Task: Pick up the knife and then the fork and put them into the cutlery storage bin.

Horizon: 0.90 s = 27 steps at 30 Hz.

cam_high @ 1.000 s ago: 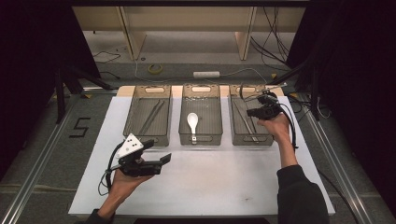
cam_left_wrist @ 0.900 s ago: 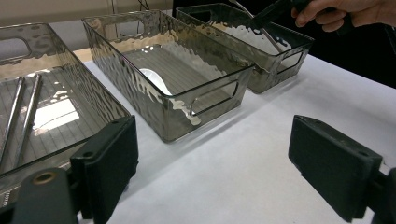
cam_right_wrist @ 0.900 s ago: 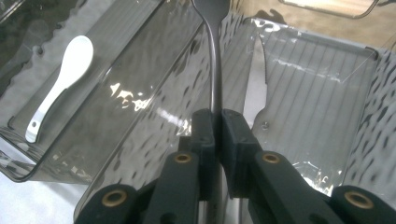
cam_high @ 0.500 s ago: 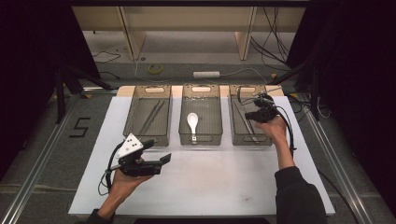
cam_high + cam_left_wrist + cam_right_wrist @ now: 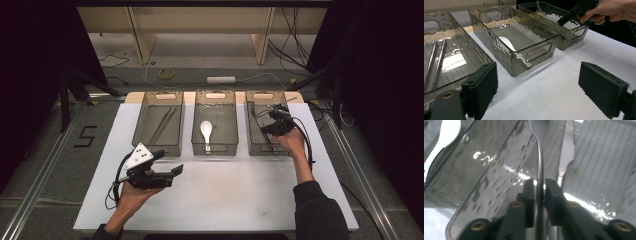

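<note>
The right claw (image 5: 539,185), jaws just easing apart, has a metal handle (image 5: 540,157) between them; its head is cut off. Left claw (image 5: 537,87) gapes apart.

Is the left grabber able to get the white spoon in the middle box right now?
Probably yes. The left gripper is open and holds nothing, and the white spoon lies alone in the open-topped middle bin, just beyond it. It would have to reach over the near wall.

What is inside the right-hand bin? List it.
A serrated knife and a metal utensil, its handle between the right gripper's jaws, which have just been opening. The gripper hides the bin floor beneath it.
</note>
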Tool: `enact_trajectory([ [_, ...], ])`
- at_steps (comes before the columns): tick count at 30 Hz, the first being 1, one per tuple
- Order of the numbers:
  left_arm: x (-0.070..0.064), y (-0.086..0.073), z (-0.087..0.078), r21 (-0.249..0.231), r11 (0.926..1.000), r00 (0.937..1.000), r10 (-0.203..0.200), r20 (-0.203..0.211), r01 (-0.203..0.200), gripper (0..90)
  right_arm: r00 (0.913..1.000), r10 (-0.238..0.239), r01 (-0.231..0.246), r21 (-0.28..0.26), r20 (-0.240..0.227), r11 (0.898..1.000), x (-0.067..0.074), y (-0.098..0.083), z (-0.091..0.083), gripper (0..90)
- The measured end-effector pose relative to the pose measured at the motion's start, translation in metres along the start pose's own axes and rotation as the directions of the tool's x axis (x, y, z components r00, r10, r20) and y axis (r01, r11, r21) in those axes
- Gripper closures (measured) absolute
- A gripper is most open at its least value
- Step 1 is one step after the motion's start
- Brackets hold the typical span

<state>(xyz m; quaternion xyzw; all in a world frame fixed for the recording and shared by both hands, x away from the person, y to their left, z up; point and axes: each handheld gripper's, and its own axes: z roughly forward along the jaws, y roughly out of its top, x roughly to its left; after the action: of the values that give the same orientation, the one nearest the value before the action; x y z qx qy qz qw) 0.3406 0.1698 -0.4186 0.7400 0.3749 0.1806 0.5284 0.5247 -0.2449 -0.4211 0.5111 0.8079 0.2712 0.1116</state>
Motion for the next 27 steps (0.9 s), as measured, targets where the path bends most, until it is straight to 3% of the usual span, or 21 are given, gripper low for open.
enact_trajectory([
  [3, 0.000, 0.000, 0.000, 0.000, 1.0000, 1.0000, 0.001, 0.000, -0.001, 15.4, 1.0000, -0.001, 0.001, -0.002, -0.008, 1.000, 0.002, 0.002, -0.002, 69.0],
  [8, 0.000, 0.000, 0.000, -0.001, 1.0000, 1.0000, -0.001, 0.000, 0.001, 15.4, 0.9999, 0.001, -0.002, -0.030, -0.013, 1.000, 0.003, 0.003, -0.009, 64.1],
  [13, -0.001, 0.000, 0.000, 0.003, 1.0000, 1.0000, 0.002, 0.001, -0.002, 15.4, 0.9988, -0.004, 0.000, -0.068, -0.049, 0.998, 0.006, 0.001, -0.019, 57.3],
  [19, -0.001, 0.000, 0.001, 0.000, 1.0000, 1.0000, 0.000, 0.001, 0.000, 15.4, 0.9966, -0.025, 0.016, -0.112, -0.079, 0.994, 0.016, -0.002, -0.032, 46.6],
  [27, -0.001, 0.000, 0.001, 0.002, 1.0000, 1.0000, 0.002, 0.002, -0.002, 15.4, 0.9953, -0.054, 0.041, -0.164, -0.080, 0.986, 0.033, -0.010, -0.043, 32.3],
])
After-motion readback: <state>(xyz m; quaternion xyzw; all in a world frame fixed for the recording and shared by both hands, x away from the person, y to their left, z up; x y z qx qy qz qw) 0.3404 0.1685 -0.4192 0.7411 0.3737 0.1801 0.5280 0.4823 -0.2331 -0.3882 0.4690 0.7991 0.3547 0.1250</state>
